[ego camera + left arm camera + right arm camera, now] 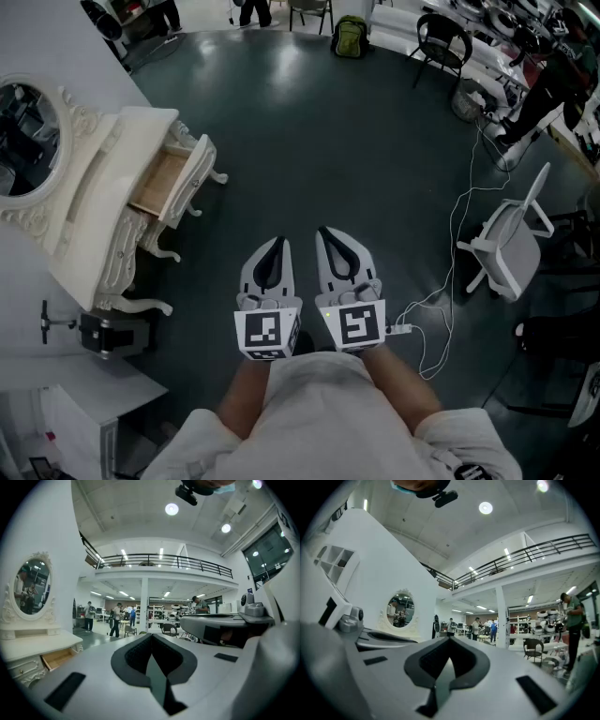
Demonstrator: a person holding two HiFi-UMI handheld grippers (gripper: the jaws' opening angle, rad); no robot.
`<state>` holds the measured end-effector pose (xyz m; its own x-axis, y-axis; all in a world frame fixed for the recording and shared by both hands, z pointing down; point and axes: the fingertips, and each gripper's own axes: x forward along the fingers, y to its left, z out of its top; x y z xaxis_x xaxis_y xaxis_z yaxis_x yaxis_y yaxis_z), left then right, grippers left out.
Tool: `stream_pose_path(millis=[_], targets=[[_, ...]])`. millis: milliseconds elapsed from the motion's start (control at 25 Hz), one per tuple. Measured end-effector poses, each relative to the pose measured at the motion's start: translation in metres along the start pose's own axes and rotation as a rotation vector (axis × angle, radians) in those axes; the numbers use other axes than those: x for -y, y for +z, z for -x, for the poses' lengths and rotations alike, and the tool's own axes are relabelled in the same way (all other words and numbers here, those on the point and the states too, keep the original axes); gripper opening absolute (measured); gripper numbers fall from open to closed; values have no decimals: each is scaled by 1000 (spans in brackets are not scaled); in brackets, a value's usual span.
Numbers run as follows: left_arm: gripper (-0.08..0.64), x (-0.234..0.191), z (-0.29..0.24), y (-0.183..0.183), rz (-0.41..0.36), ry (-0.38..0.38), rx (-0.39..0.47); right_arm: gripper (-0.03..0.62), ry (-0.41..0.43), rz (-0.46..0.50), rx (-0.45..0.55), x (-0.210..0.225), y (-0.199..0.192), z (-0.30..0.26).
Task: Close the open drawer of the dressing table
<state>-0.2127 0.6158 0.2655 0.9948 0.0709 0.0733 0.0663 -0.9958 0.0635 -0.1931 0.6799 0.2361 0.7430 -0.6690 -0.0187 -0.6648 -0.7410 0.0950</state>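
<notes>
Your left claw [278, 242] and right claw [324, 232] are both pinched shut on nothing. You hold them level and side by side, close to your body, which reads as a resting pose with no reach begun. The drawer [161, 184] hangs open from the white desk [94, 202] off to the left, well apart from both claws. It looks empty, though that's hard to judge. Closed tips suit pushing its front.

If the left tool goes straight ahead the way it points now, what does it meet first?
Nothing close, as far as I can tell. The left tool points level over the floor; the dressing table with its open drawer stands off to its left, outside that line.
</notes>
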Motion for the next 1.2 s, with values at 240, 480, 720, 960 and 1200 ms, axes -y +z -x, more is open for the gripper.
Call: stream_pose_path(millis=[240,480,720,960,1200], targets=[[8,-30,-1,-10,5,19,-23,15,13,-8,6,-18,-2,-23],[8,-82,-4,-14,-15,64,-43,15,126,23,-26,-63,-17,-68],[8,-147,-2,-15,-9,118,-39,15,164,37,-24,-103,-17,-114],[8,-203,5,-22,-6,147,-46,15,194,37,-1,-148,-16,-151],[8,-236,4,-33,32,169,-71,15,221,58,-34,-167,-22,-175]])
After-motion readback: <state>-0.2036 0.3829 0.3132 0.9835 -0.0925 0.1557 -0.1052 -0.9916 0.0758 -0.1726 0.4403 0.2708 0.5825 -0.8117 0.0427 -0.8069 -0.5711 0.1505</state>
